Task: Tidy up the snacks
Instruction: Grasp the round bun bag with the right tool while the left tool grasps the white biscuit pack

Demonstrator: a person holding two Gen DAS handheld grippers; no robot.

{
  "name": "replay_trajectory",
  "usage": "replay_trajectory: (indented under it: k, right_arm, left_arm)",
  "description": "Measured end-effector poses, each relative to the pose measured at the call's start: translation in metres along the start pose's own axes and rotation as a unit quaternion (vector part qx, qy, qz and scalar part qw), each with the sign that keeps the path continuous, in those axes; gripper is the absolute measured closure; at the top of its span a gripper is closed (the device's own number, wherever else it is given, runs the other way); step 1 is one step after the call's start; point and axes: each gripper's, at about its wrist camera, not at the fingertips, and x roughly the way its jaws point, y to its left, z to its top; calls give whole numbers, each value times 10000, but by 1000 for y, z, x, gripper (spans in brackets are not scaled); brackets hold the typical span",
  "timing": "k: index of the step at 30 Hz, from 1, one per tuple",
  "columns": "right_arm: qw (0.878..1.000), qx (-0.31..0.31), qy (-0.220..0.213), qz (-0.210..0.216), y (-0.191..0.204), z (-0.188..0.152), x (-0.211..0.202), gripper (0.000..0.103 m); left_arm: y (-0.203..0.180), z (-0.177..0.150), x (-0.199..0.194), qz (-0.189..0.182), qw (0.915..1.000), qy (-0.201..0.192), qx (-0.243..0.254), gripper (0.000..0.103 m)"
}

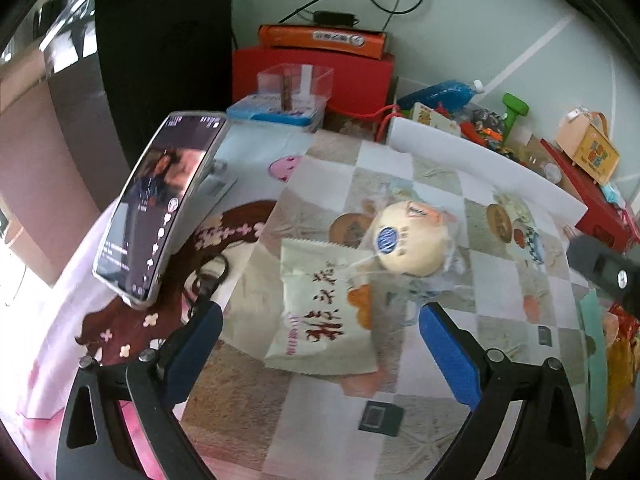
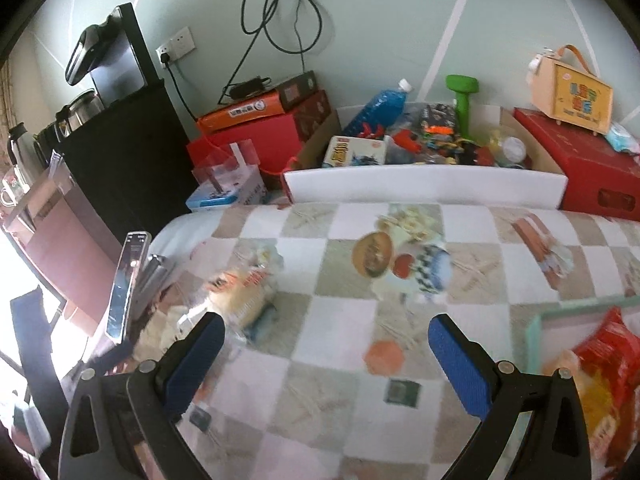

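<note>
The left gripper (image 1: 320, 328) hangs over the checked cloth (image 1: 500, 300) with its blue pads spread wide and touching nothing. A cream packet (image 1: 320, 304) with red characters lies flat on the cloth right between the two fingers, its near end level with the pads and its far end reaching past them. Just beyond it, touching its far right corner, sits a round bun (image 1: 404, 240) in clear wrap with a blue sticker, ahead of the gripper and slightly right of centre. To the left of the gripper a phone (image 1: 160, 208) leans upright on a stand, screen lit. At the right edge of this view a teal tray (image 1: 592, 344) shows as a thin strip with orange and red packs inside, well apart from the packet.

The right gripper (image 2: 326, 340) is also spread, with only bare cloth between its pads. The bun (image 2: 240, 300), blurred here, lies just beyond its left finger, outside the gap. The tray (image 2: 536, 328) lies at the right, just beside the right finger, holding a red bag (image 2: 608, 360).

Farther back a white board (image 2: 424, 186) edges the cloth, and behind it stands a box of toys (image 2: 436, 140) with a blue bottle (image 2: 380, 108), flanked by red boxes (image 2: 592, 172).
</note>
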Motion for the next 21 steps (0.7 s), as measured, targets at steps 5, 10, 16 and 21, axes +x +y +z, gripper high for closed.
replay_trajectory:
  k: [5, 10, 16, 21]
  right_arm:
    - [9998, -156, 90, 84, 21, 5, 19, 0]
    - [9987, -429, 205, 158, 46, 9, 42, 0]
    - [9962, -764, 389, 126, 69, 7, 68, 0]
    - [9941, -947, 509, 155, 80, 5, 83, 0]
  left_arm:
    - [2, -4, 8, -232, 9997, 52, -82, 23]
    - [1, -5, 18, -459, 9988, 97, -142, 28]
    - [10, -6, 19, -460, 9982, 71, -376, 40]
    - [17, -6, 19, -485, 9974, 55, -538, 43]
